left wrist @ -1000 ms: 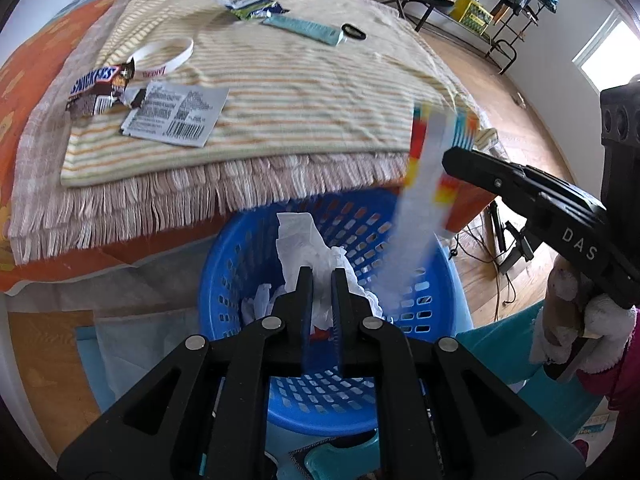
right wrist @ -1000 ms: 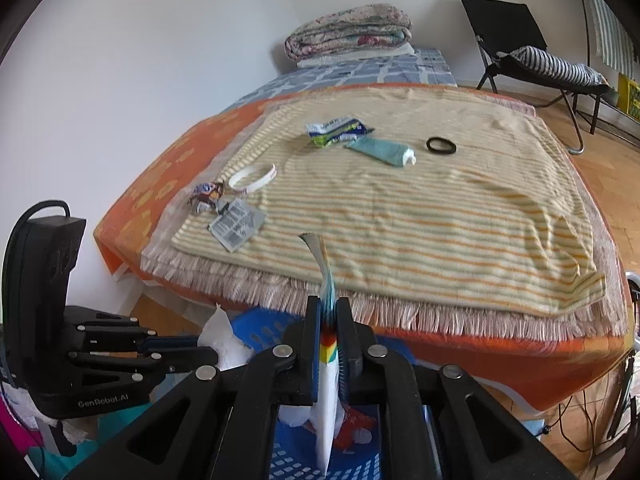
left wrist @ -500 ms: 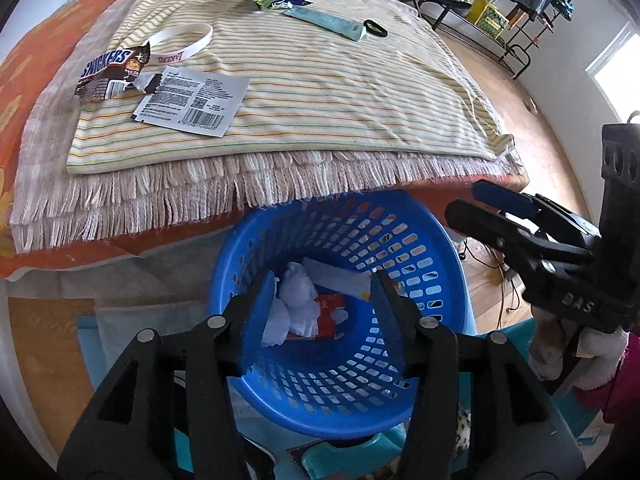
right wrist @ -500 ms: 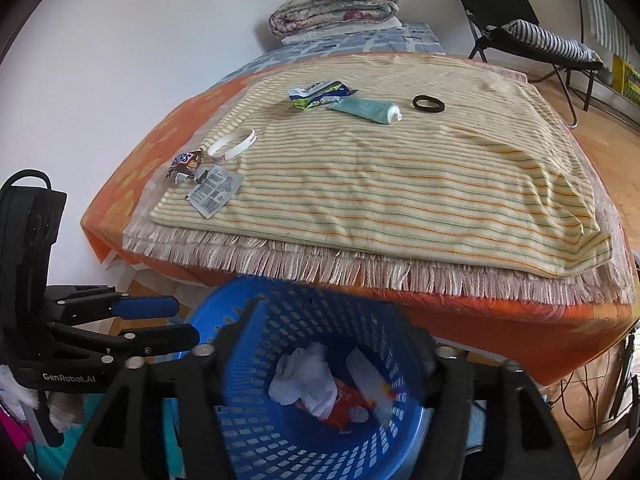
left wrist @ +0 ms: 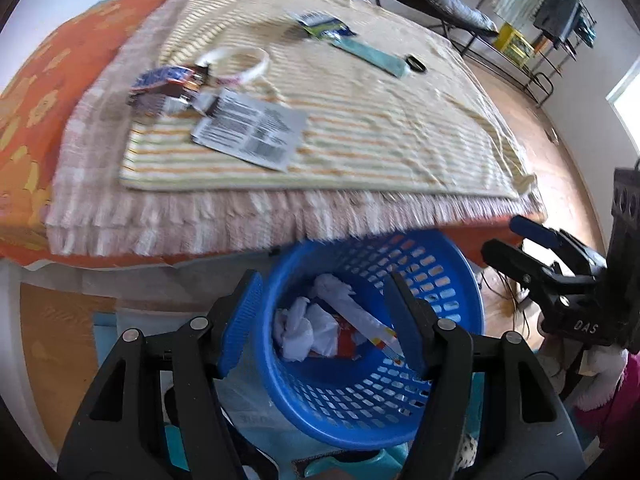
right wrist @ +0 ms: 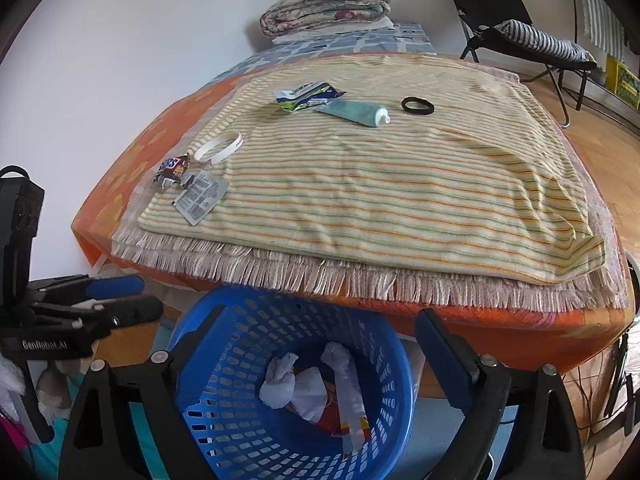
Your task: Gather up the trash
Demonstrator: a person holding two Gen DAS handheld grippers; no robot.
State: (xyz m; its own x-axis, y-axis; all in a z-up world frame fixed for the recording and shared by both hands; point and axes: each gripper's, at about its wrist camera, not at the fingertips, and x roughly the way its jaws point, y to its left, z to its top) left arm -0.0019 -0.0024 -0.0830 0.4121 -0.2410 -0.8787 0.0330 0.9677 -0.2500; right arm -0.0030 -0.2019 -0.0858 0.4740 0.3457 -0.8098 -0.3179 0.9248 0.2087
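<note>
Now both tongs (left wrist: 322, 308) (right wrist: 316, 338), just opened, gape empty over the basket (right wrist: 224, 436).

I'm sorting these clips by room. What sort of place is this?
Most likely a bedroom in a home: a bed spread with a striped blanket, folded quilts stacked at its far end, and a folding chair on the wooden floor beside it.

A blue laundry basket (right wrist: 256, 420) holding crumpled white paper (right wrist: 292, 388) fills the lower centre, framed by the right gripper (right wrist: 320, 344), its jaws just spread wide and empty.
</note>
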